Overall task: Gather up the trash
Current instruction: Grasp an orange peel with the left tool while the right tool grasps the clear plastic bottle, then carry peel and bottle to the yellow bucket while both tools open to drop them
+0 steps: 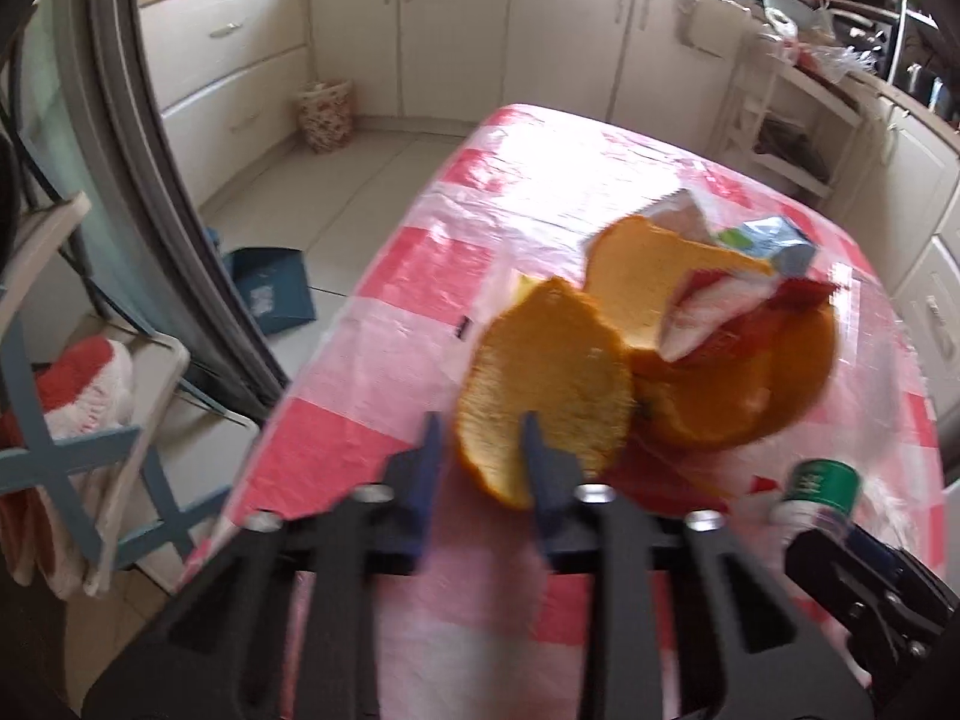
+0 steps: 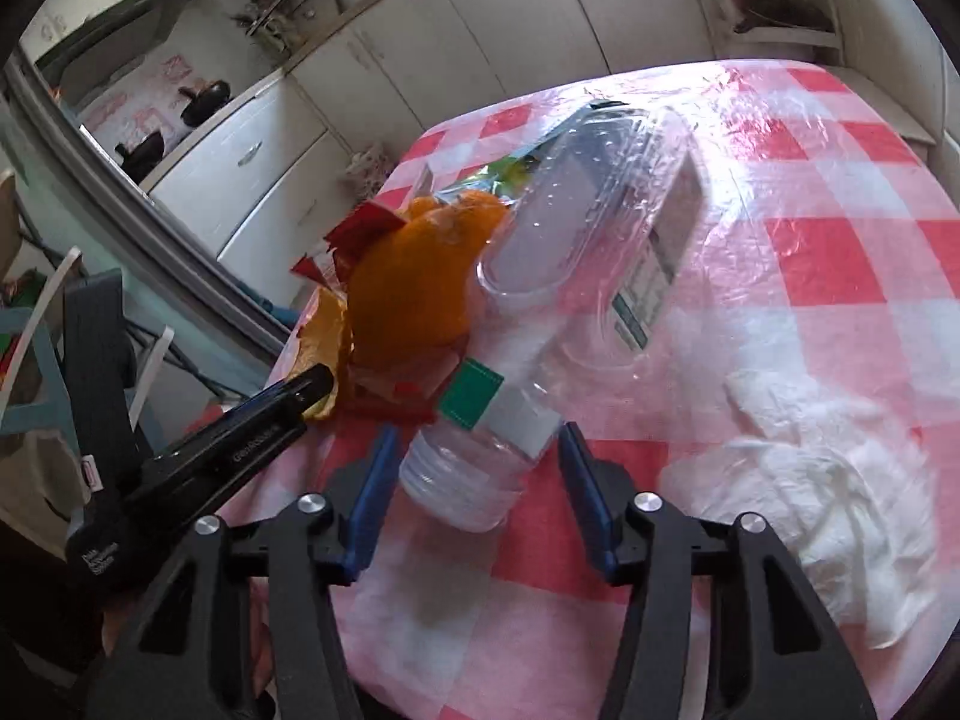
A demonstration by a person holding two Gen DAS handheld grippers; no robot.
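Observation:
Trash lies on a table with a red and white checked cloth [image 1: 372, 372]. In the left wrist view, orange peels [image 1: 552, 384] sit among red and white wrappers [image 1: 708, 312] and a torn packet [image 1: 774, 240]. My left gripper [image 1: 480, 438] is open, its right finger against the nearest peel's edge. In the right wrist view, a clear plastic bottle [image 2: 540, 324] with a green and white label lies on its side. My right gripper [image 2: 477, 450] is open, its fingers on either side of the bottle's neck. The peels [image 2: 414, 276] lie left of the bottle.
Crumpled white tissue [image 2: 840, 498] lies right of the bottle. A flowered bin [image 1: 324, 114] and a blue dustpan [image 1: 270, 288] stand on the floor to the left of the table. A rack with red cloth [image 1: 78, 396] is at the far left. Cabinets line the walls.

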